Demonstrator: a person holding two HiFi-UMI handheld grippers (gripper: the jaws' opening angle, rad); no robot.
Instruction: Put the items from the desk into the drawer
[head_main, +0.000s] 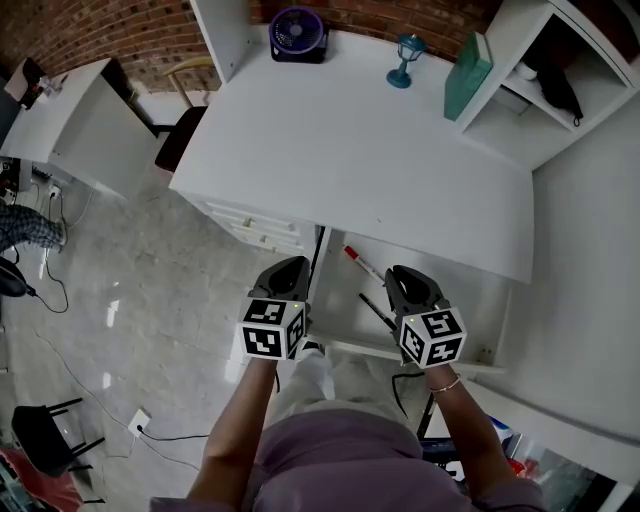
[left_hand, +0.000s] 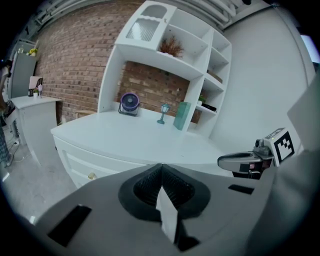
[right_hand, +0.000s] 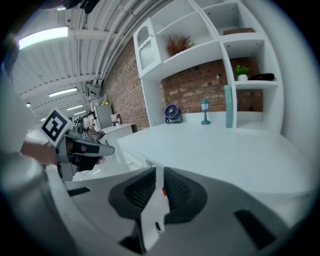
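Head view showed me the open white drawer (head_main: 455, 290) pulled out from under the front edge of the white tabletop (head_main: 350, 150). Two things lay in it: a white marker with a red cap (head_main: 362, 264) near the back, and a slim black pen (head_main: 377, 313) closer to the drawer's front, both slanted the same way and a little apart. The rest of the drawer floor was bare.

Along the far edge of the tabletop stood a round purple fan (head_main: 297, 35), a small teal lantern-shaped lamp (head_main: 404, 60) and a flat teal box standing on end (head_main: 467, 77), which leaned against the white shelf unit (head_main: 520, 130). One cubby of that unit held a dark object (head_main: 558, 88) that I could not identify. A higher shelf carried a dried brown plant (left_hand: 172, 47). Under the left of the tabletop, a bank of white drawers with brass knobs (head_main: 255, 225) was pushed in.

I had both tools over the drawer's front edge. The left hand-held gripper (left_hand: 161, 167) had its pads together at the tips, with nothing between them. The right hand-held gripper (right_hand: 159, 172) stood a narrow slit apart and empty, with only a speck of red showing through the gap from below.
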